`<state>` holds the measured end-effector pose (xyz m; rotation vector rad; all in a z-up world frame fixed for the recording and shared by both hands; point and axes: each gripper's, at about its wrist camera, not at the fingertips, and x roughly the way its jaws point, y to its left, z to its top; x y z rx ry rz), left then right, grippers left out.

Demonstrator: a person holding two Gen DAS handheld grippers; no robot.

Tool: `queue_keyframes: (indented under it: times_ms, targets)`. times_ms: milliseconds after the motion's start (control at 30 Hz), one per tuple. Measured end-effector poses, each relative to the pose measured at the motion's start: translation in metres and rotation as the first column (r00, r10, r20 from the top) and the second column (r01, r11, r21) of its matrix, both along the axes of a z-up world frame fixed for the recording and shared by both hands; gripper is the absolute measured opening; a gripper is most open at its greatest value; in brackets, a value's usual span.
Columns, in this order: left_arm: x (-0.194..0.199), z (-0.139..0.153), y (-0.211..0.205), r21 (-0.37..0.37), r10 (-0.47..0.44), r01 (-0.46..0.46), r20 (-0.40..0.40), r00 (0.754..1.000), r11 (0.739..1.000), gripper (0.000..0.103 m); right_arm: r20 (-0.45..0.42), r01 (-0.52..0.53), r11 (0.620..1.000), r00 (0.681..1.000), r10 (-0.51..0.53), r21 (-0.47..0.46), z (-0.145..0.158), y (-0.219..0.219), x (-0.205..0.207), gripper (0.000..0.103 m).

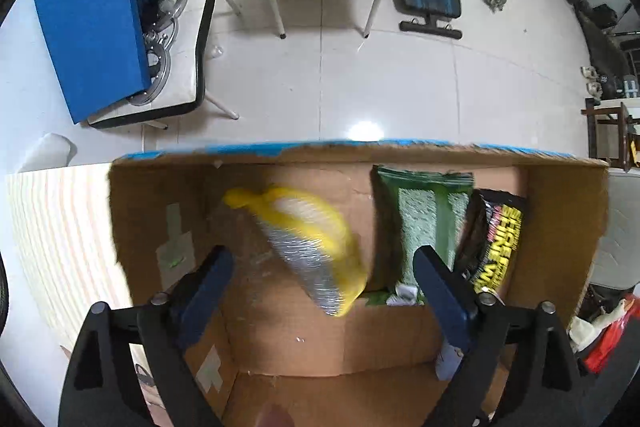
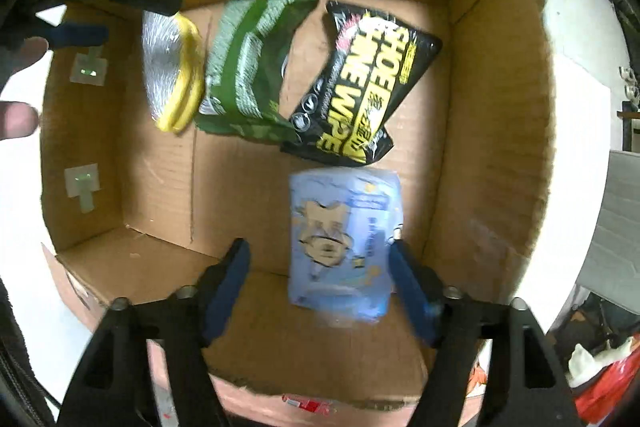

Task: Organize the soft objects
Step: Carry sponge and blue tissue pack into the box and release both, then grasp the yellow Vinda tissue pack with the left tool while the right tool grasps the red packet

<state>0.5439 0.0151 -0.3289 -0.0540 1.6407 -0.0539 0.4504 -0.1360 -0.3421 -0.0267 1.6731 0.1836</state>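
Packing the cardboard box (image 2: 500, 147) seems almost done: both hand-held grippers, left (image 1: 324, 287) and right (image 2: 320, 287), stand apart and empty; the pale blue pack (image 2: 344, 247) lies near, yellow-edged pack (image 2: 176, 67) far left. Next, fetch another soft item.

The right gripper (image 2: 320, 287) hangs spread wide over the cardboard box (image 2: 480, 107). A pale blue packet (image 2: 344, 243) (blurred) lies between its fingers.

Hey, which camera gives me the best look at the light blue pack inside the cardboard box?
The right wrist view. There the light blue pack lies nearly whole on the floor of the cardboard box, between that gripper's open fingers, though blurred. The left wrist view shows only a small pale corner of it, beside a finger.
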Motion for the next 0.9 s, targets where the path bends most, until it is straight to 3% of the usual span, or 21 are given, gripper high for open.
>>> queue_keyframes:
  times_ms: [100, 133, 200, 400, 600, 767, 900]
  targets:
    - [-0.016, 0.017, 0.006, -0.025, 0.020, -0.019, 0.033, 0.999, 1.000, 0.094, 0.027, 0.001, 1.000, 1.000, -0.001, -0.003, 0.015, 0.000, 0.000, 0.085]
    - [-0.021, 0.021, 0.007, -0.031, 0.024, -0.023, 0.047, 0.999, 0.999, 0.098, 0.036, 0.004, 1.000, 0.999, -0.004, 0.002, 0.020, -0.002, 0.000, 0.095]
    - [-0.034, 0.030, 0.010, -0.033, 0.030, -0.028, 0.081, 0.996, 0.999, 0.102, 0.056, 0.011, 1.000, 0.998, -0.011, 0.001, 0.028, -0.004, -0.004, 0.103]
    - [-0.083, 0.055, 0.012, -0.057, 0.045, -0.037, 0.152, 0.987, 0.998, 0.102, 0.129, 0.052, 0.999, 0.990, -0.051, -0.004, 0.044, -0.007, -0.021, 0.103]
    - [-0.132, 0.084, 0.006, -0.014, 0.009, -0.006, 0.224, 0.975, 1.000, 0.102, 0.186, 0.075, 0.997, 0.980, -0.077, 0.017, 0.069, -0.013, -0.041, 0.103]
    - [-0.174, 0.106, 0.007, -0.005, 0.047, -0.047, 0.262, 0.964, 0.999, 0.102, 0.244, 0.083, 0.995, 0.965, -0.092, 0.049, 0.091, -0.018, -0.070, 0.103]
    - [-0.220, 0.098, -0.003, 0.009, 0.040, -0.045, 0.286, 0.957, 0.999, 0.102, 0.285, 0.111, 0.991, 0.950, -0.127, 0.071, 0.097, -0.041, -0.112, 0.103]
